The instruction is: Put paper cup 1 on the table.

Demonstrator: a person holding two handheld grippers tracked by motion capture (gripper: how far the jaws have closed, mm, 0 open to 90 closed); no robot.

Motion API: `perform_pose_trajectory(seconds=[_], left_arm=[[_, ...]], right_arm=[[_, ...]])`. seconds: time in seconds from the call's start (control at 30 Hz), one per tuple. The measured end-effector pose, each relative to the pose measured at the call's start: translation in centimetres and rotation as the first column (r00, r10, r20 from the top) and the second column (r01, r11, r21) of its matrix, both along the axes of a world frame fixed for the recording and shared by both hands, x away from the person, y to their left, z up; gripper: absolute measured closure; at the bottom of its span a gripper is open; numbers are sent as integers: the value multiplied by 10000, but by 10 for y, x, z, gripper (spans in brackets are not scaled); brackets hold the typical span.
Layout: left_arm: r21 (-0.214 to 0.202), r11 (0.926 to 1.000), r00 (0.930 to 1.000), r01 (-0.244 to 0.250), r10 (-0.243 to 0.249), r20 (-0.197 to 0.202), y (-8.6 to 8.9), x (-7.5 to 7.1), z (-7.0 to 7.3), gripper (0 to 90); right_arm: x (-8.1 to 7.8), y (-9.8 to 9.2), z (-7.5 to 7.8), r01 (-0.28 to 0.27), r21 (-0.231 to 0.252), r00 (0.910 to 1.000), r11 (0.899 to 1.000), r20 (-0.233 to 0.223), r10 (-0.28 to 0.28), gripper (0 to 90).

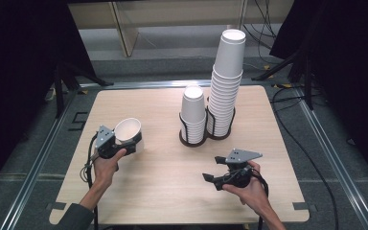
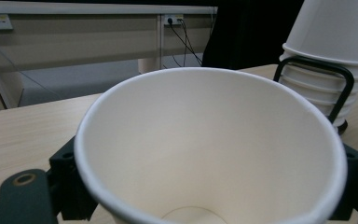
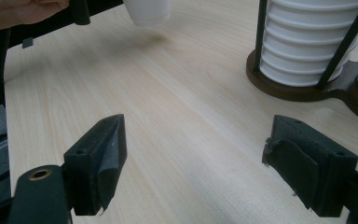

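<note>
1. Pale wooden table (image 1: 163,182) on grey floor, dark curtains around.
2. Two cup stacks in the black rack (image 1: 206,136).
3. Left of the rack, left gripper (image 1: 122,146) clamps one paper cup (image 1: 128,129).
4. Right gripper (image 1: 213,168), jaws apart, nearer than the rack.

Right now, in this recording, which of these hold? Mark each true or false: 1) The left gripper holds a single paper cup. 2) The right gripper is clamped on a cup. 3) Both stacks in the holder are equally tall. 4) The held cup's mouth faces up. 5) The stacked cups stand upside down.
1) True: the left gripper is shut on a paper cup.
2) False: the right gripper has its jaws wide apart with nothing between them, over the bare table.
3) False: the tall stack rises well above the short stack in the black wire holder.
4) True: its open mouth faces up.
5) True: their bases are on top.
</note>
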State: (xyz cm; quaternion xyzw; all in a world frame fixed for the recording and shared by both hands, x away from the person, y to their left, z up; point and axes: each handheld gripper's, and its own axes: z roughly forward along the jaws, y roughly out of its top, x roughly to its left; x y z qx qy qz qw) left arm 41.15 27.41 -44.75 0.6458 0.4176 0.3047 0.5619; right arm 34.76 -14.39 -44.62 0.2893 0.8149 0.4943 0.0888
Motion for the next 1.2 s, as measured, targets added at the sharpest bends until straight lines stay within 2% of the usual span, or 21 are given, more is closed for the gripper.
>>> perform_pose_trajectory(seconds=[0.03, 0.1, 0.17, 0.27, 0.5, 0.6, 0.63, 0.67, 0.7, 0.87, 0.93, 1.0, 1.1, 1.2], left_arm=[[206, 9998, 9999, -37, 39, -132, 1, 1, 1, 145], [424, 9989, 9998, -175, 179, -84, 1, 4, 1, 145], [259, 9994, 9998, -213, 213, 17, 2, 8, 1, 145], [392, 9986, 9994, -354, 356, -51, 4, 13, 4, 145], [413, 9967, 9975, -693, 700, -138, 7, 28, 5, 145], [424, 9953, 9959, -874, 883, -178, 7, 38, 3, 145], [437, 9940, 9948, -1001, 1009, -166, 7, 42, 3, 145], [437, 9940, 9948, -1001, 1009, -166, 7, 42, 3, 145], [381, 9933, 9939, -1089, 1095, -157, 6, 48, 2, 145], [682, 9887, 9907, -1332, 1348, -190, 2, 59, 1, 145], [684, 9881, 9900, -1380, 1397, -210, 0, 63, -2, 145], [724, 9872, 9892, -1424, 1445, -248, -1, 65, -2, 145], [782, 9857, 9880, -1493, 1519, -285, -3, 69, -7, 145], [794, 9845, 9866, -1563, 1595, -351, -4, 72, -9, 145]], right_arm=[[0, 0, 0, 21, -16, 10000, 10000, 17, -21, 206], [0, -1, 0, 24, -39, 10000, 10000, 49, -24, 206], [0, -1, -1, 55, -8, 10000, 10000, -9, -55, 206], [0, -1, -1, 26, 51, 10000, 10000, 37, -26, 206], [0, -4, -1, 140, -44, 9999, 9999, -47, -140, 206], [-1, -3, -1, 184, 127, 9993, 9998, -341, -179, 205], [0, -5, -1, 123, 49, 9999, 9999, -92, -123, 205], [0, -5, -1, 123, 49, 9999, 9999, -92, -123, 205], [0, -5, -1, 107, 93, 9998, 9999, -172, -105, 205], [0, -5, -2, 129, 28, 9999, 9999, -111, -128, 205], [0, -6, -2, 133, 4, 9998, 9999, -119, -133, 204], [0, -5, -2, 109, 47, 9997, 9999, -211, -108, 204], [0, -5, -3, 127, -72, 9999, 9999, -30, -128, 205], [0, -4, -3, 116, -80, 9999, 9999, -114, -117, 204]])
